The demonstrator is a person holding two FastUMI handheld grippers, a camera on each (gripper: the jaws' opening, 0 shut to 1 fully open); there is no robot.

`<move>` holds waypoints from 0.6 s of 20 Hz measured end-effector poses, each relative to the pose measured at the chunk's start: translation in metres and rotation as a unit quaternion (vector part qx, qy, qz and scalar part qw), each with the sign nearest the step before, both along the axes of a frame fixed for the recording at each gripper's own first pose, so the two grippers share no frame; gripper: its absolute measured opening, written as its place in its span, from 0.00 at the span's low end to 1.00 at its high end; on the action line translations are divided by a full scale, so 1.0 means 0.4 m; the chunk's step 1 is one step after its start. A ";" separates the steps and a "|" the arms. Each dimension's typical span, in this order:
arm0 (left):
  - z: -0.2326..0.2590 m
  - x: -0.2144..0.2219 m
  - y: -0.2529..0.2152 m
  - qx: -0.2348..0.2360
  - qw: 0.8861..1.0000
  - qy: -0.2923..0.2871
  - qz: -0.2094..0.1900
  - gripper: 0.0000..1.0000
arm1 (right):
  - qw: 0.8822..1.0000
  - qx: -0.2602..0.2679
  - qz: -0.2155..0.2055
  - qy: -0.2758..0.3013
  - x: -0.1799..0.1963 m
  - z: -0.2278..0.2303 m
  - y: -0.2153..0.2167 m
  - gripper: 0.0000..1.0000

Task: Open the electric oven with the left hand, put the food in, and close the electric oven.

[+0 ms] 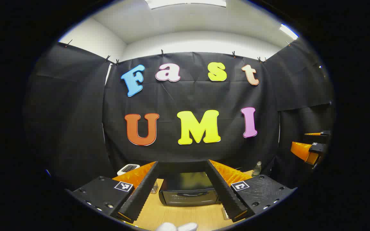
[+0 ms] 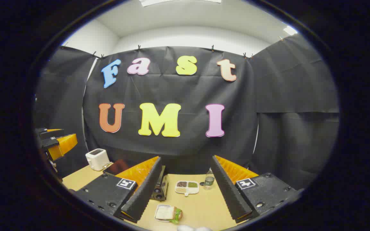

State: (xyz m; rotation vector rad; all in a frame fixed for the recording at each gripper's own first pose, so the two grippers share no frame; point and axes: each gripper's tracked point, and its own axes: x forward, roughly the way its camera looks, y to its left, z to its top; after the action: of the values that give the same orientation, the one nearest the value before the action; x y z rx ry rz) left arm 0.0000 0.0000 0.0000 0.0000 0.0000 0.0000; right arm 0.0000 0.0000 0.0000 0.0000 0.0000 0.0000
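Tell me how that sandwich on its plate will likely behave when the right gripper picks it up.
The sandwich looks soft: sliced bread with leafy filling poking out one side, so it will probably squash under a firm pinch. Its layers look loose and may slide apart. The small plate under it seems light and could skid on the smooth table.

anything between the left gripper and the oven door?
Nothing visible. In the left gripper view the electric oven sits straight ahead between the open left gripper fingers, door shut, with bare wooden table in front of it.
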 end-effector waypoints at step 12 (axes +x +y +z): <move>-0.029 0.029 -0.040 0.010 1.000 0.000 0.003 0.95 | 1.000 -0.001 0.003 -0.004 0.023 -0.021 -0.039 0.97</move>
State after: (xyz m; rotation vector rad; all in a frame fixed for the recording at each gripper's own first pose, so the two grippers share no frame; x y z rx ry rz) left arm 0.0116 -0.0162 -0.0117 0.0202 0.0009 0.0064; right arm 0.0092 -0.0154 -0.0084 -0.0028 -0.0073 0.0050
